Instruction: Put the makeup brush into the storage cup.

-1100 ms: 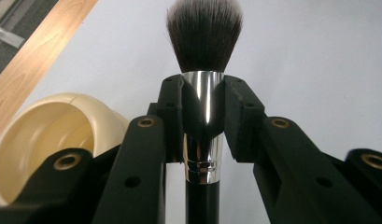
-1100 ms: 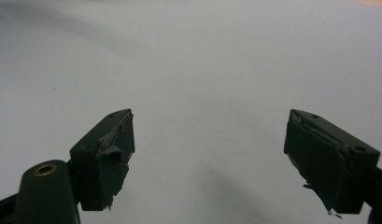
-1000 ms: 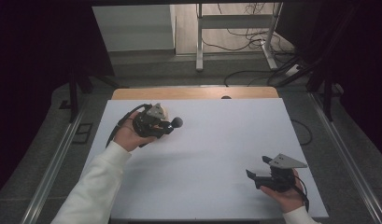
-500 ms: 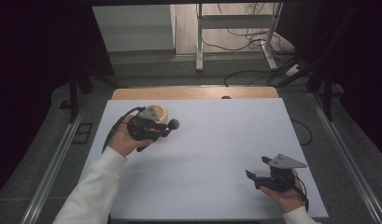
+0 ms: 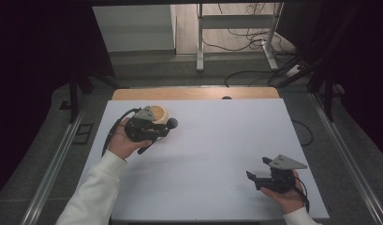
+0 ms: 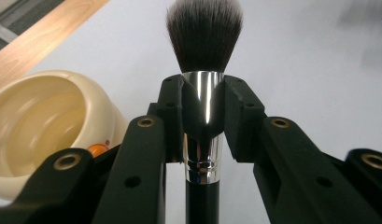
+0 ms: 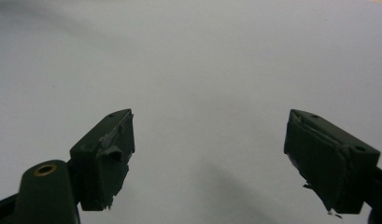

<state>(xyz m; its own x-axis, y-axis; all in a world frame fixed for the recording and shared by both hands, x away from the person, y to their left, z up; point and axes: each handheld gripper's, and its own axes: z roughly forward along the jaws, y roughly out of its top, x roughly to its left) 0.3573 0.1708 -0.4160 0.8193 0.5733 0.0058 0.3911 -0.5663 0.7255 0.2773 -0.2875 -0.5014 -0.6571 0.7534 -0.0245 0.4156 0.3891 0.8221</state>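
held: my left tool (image 6: 203,140) is clamped on the brush (image 6: 203,100) ferrule
axis: bristles point along the jaws, over the bench (image 5: 217,140)
bowl (image 6: 44,121): just beside, on the brush's left
right tool (image 7: 209,158): i see it spread wide, empty, well apart

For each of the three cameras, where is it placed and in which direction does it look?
High view: above the near table edge, facing forward and down on the white table; both forearms, left gripper and right gripper show.
Left gripper view: on the left gripper, along fingers clamped on a brush; cream bowl beside.
Right gripper view: on the right gripper, along open fingers, toward bare table.
Shared: brush and bowl appear in the high and left gripper views.
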